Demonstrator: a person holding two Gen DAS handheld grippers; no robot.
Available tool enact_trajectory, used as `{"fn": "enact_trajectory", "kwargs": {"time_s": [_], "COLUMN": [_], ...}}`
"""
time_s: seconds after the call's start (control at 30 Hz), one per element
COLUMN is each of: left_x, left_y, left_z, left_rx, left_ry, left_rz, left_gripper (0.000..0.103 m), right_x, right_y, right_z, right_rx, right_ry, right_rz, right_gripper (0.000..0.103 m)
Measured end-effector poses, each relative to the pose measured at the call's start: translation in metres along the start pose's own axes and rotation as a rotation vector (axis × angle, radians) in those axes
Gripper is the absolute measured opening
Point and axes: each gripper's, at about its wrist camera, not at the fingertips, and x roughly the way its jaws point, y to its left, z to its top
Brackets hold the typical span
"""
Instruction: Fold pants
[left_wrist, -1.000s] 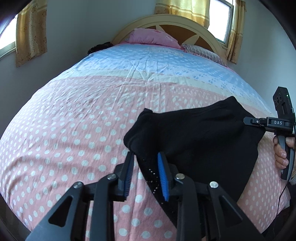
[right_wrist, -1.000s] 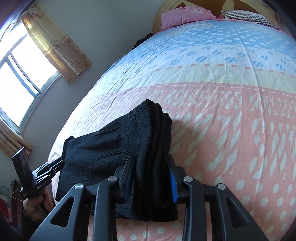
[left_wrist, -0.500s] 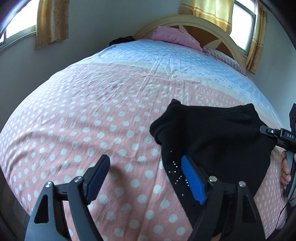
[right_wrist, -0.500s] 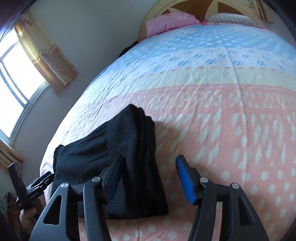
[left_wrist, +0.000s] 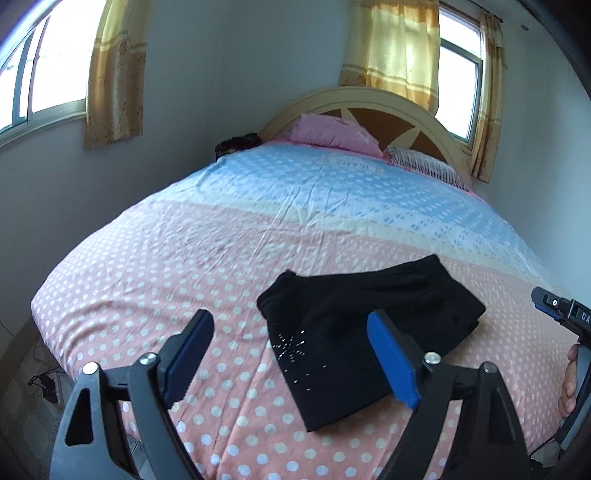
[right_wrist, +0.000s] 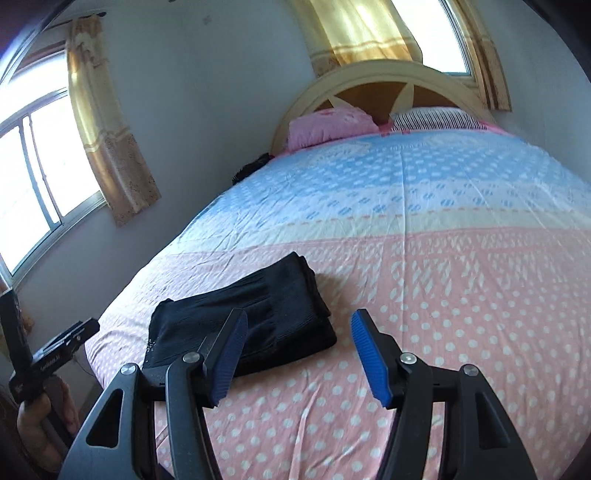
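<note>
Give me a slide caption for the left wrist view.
Open left claw above the folded black pants lying on the polka-dot bed.

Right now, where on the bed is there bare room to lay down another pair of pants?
The pink dotted stretch between the folded black pants and the bed's wall-side edge is free, as is the pink area on the pants' other side. The blue band up to the pillows is bare too. It is crowded only at the near edge, around the pants.

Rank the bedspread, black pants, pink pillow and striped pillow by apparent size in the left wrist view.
1. bedspread
2. black pants
3. pink pillow
4. striped pillow

The pillows lie farthest away, so they look smaller.
</note>
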Motion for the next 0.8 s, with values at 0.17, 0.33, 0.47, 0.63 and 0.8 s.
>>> {"fn": "enact_trajectory", "kwargs": {"time_s": [0.17, 0.33, 0.47, 0.63, 0.8], "left_x": [-0.037, -0.062, -0.067, -0.067, -0.069], "left_y": [-0.022, -0.033, -0.038, -0.041, -0.042], "left_z": [0.013, 0.019, 0.020, 0.016, 0.015], "left_rx": [0.041, 0.074, 0.080, 0.077, 0.071], "left_ry": [-0.103, -0.173, -0.189, -0.185, -0.184], "left_rz": [-0.023, -0.040, -0.043, -0.048, -0.057], "left_gripper": [0.096, 0.102, 0.103, 0.103, 0.103], "right_x": [-0.043, -0.069, -0.080, -0.079, -0.079], "right_y": [0.027, 0.040, 0.043, 0.044, 0.044], "right_z": [-0.010, -0.010, -0.012, -0.015, -0.016], "right_rx": [-0.090, -0.145, -0.148, -0.158, -0.151], "right_ry": [-0.057, -0.120, -0.145, -0.145, -0.138], "right_rz": [0.007, -0.015, -0.007, -0.007, -0.002], "right_gripper": [0.064, 0.065, 0.065, 0.065, 0.065]}}
